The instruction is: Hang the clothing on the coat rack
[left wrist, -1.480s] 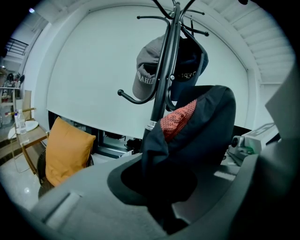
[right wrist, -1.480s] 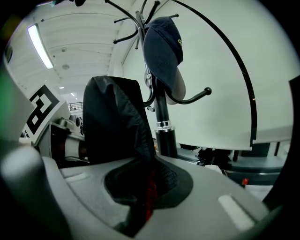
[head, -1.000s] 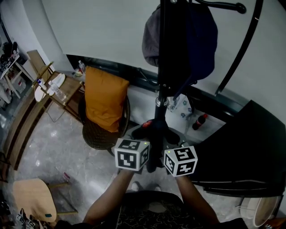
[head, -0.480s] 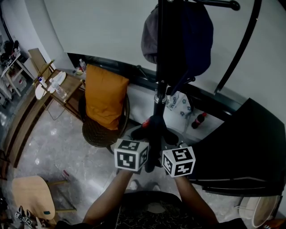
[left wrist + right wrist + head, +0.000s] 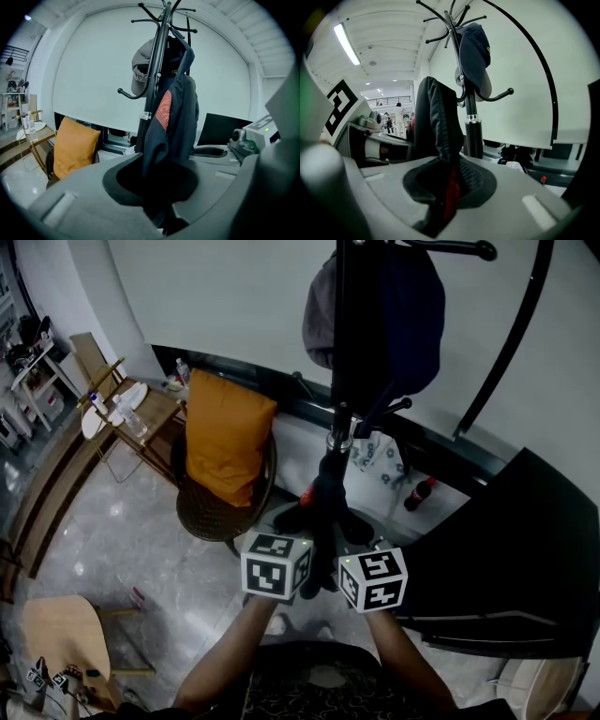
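As we face the coat rack [image 5: 152, 89], our left gripper [image 5: 161, 218] and right gripper [image 5: 440, 215] each clamp the dark jacket [image 5: 172, 122]. Up on its hooks hang a grey cap [image 5: 139, 70] and a navy cap [image 5: 474, 51].

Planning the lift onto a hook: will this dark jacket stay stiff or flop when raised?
Likely floppy: the jacket creases in folds where the left gripper and right gripper clamp it. Its thin shell looks light and perhaps slippery.
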`<state>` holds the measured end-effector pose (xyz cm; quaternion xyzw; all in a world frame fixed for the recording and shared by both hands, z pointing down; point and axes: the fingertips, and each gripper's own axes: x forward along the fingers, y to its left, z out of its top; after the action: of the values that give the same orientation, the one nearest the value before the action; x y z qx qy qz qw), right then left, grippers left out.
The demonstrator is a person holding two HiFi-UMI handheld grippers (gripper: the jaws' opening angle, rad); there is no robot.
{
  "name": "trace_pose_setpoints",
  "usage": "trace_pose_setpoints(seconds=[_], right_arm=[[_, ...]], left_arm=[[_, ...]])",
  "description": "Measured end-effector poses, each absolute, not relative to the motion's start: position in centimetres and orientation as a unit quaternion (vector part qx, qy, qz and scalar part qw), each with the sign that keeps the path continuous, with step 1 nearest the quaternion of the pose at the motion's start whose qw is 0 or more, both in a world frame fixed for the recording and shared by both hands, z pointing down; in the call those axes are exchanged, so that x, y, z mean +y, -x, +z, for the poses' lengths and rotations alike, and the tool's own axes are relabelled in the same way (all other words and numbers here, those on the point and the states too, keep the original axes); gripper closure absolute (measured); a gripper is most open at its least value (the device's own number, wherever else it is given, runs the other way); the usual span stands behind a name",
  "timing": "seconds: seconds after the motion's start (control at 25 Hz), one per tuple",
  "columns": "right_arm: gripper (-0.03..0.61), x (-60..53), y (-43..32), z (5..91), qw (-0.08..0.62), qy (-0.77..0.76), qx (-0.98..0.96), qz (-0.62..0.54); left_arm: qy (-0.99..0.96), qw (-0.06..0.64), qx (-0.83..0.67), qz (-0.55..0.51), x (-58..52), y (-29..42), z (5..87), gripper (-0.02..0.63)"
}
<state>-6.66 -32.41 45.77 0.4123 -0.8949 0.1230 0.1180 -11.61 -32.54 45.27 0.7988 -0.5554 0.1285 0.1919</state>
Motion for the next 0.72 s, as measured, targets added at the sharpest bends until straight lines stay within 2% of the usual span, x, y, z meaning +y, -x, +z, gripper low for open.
trace_pose_setpoints(seconds=[0.72], right_arm=[[0.494,-29.7,5.5,44.6,0.103,-0.374,-0.914,0.120]], left_arm=[[-0.760,0.183,-0.612,0.117,-28.9,11.6,44.0,0.532]])
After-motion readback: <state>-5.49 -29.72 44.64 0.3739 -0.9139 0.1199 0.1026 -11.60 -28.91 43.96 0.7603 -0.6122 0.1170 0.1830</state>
